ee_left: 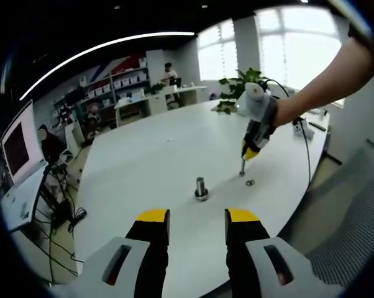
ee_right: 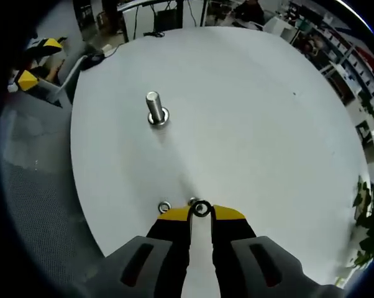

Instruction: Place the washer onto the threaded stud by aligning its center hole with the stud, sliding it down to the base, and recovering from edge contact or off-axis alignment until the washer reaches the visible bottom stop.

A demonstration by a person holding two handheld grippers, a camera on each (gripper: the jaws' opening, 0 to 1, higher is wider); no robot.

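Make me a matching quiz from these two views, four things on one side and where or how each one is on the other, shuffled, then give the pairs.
Things
1. stud
2. washer in the right tongs
3. spare washer
4. left tongs

States
A. lying flat on the white table, just beside the yellow tips
B. open, holding nothing
C. pinched at the yellow tips
D. standing upright on the table, away from both tongs

Pairs: 1-D, 2-C, 3-A, 4-B
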